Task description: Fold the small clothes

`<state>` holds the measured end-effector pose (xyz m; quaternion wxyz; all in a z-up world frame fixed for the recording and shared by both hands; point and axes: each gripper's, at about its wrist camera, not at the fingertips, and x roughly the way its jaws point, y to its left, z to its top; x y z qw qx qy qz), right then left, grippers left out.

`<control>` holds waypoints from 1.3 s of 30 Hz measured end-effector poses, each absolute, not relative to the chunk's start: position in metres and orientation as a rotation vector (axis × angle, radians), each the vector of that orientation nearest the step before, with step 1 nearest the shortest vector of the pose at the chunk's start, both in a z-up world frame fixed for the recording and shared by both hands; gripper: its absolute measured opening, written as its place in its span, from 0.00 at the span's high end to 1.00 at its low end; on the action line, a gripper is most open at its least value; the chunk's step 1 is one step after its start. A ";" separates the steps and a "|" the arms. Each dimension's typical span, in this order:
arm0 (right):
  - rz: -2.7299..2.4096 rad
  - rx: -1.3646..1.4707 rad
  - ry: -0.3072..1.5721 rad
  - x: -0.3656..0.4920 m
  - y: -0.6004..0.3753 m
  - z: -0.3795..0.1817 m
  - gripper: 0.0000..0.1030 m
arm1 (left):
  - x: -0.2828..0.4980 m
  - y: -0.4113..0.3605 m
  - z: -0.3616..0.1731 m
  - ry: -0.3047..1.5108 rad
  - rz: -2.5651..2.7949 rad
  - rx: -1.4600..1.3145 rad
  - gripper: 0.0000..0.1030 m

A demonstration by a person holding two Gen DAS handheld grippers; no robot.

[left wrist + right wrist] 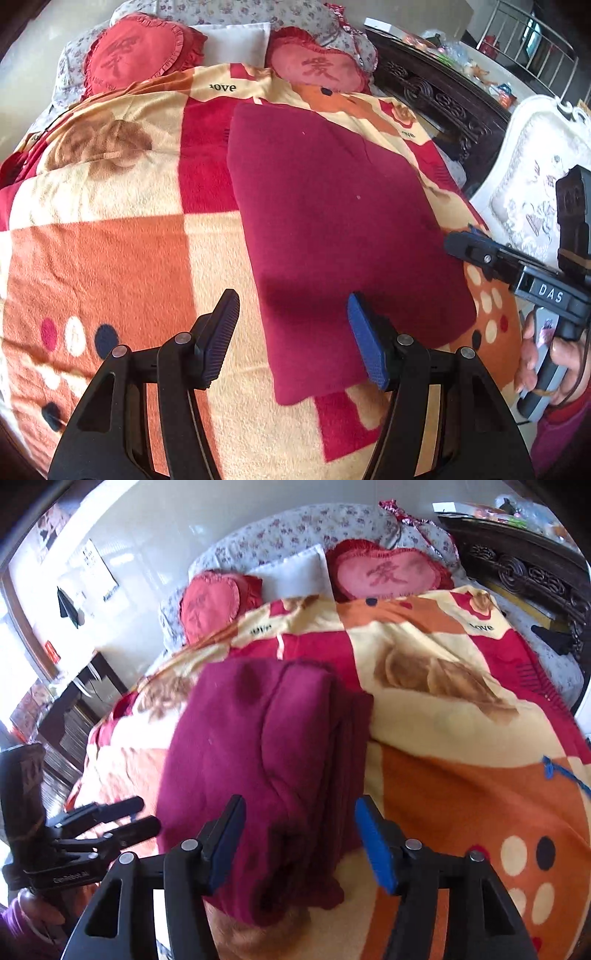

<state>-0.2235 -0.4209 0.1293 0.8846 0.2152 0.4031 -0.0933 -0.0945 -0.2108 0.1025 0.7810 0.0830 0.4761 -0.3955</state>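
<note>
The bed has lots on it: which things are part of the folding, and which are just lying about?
Part of the job:
- dark red garment, folded flat on the blanket
- left tongs, open above its near edge
- right tongs, open, nothing held

Just lying about:
- patterned blanket
- two heart cushions
- white pillow
- white chair

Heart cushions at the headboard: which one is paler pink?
The heart cushion beside the dark carved bed frame; the other heart cushion is deeper red.

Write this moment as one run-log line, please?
garment: dark red garment folded, flat on blanket | left gripper: open, empty | right gripper: open, above garment's near edge
</note>
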 end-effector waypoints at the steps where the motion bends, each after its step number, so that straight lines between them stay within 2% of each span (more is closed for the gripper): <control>1: -0.191 0.454 0.845 -0.218 -0.421 0.128 0.40 | -0.092 -0.213 0.102 1.032 -0.851 0.177 0.41; 6: -0.196 0.487 0.895 -0.196 -0.428 0.108 0.37 | -0.078 -0.223 0.096 1.057 -0.845 0.153 0.41; 10: -0.191 0.567 0.888 -0.191 -0.445 0.090 0.28 | -0.071 -0.233 0.088 1.066 -0.856 0.157 0.41; 12: -0.174 0.584 0.891 -0.188 -0.449 0.087 0.27 | -0.070 -0.238 0.085 1.073 -0.866 0.158 0.40; 15: -0.154 0.585 0.890 -0.186 -0.452 0.085 0.27 | -0.067 -0.243 0.081 1.078 -0.873 0.147 0.32; 18: -0.139 0.604 0.893 -0.182 -0.455 0.082 0.25 | -0.062 -0.245 0.076 1.099 -0.878 0.128 0.31; 21: -0.126 0.621 0.894 -0.180 -0.458 0.078 0.22 | -0.059 -0.248 0.074 1.103 -0.879 0.119 0.26; 31: -0.071 0.704 0.890 -0.170 -0.464 0.064 0.21 | -0.048 -0.255 0.063 1.139 -0.936 0.062 0.24; 33: -0.062 0.704 0.884 -0.169 -0.463 0.063 0.24 | -0.047 -0.257 0.062 1.131 -0.951 0.057 0.24; 34: -0.056 0.698 0.878 -0.170 -0.462 0.064 0.31 | -0.047 -0.257 0.061 1.132 -0.956 0.052 0.24; 35: -0.050 0.692 0.872 -0.170 -0.461 0.066 0.32 | -0.046 -0.257 0.061 1.134 -0.961 0.044 0.25; 39: -0.065 0.615 0.867 -0.172 -0.451 0.077 0.45 | -0.047 -0.256 0.066 1.130 -0.957 0.024 0.36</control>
